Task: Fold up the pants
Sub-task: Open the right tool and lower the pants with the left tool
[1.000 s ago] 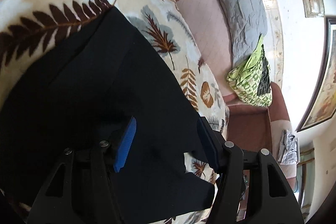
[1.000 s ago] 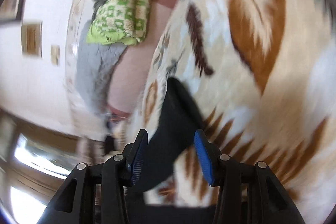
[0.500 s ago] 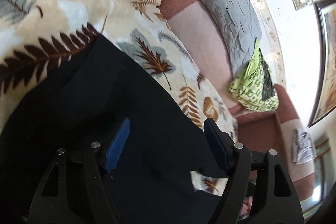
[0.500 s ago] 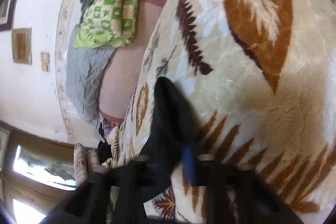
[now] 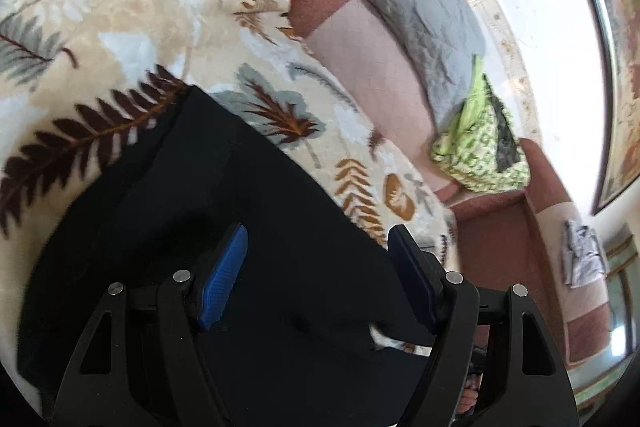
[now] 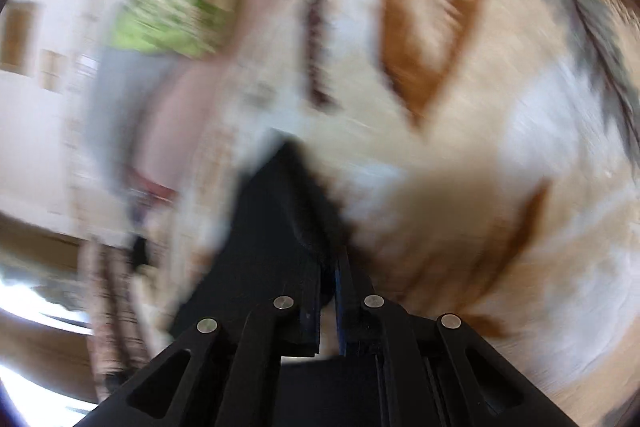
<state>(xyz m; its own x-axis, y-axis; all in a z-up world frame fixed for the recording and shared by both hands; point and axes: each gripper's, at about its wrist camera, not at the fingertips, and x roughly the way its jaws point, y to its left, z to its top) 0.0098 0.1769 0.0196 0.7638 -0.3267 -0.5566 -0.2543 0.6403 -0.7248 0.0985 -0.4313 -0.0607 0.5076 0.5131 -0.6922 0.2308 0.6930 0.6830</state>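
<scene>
Now the right gripper (image 6: 330, 291) has snapped shut, pinching a near edge of the black fabric pants (image 5: 240, 227) on the leaf-print fleece blanket (image 5: 120, 39); the left gripper (image 5: 316, 267) hovers spread (nothing pinched), so folding can begin.

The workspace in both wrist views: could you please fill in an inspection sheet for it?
Surface: leaf-print blanket, plush, spread over a bed or sofa.
Job's things: black pants lying on the blanket; one narrow end reaches into the right gripper.
Clutter: grey quilt, green patterned cloth, pale cloth on the brown sofa.
Grippers: left gripper open above the pants, jaws just opened wider; right gripper shut on the pants' end.
Cables: nothing seen.
Surroundings: white wall with framed pictures; right view blurred.
</scene>
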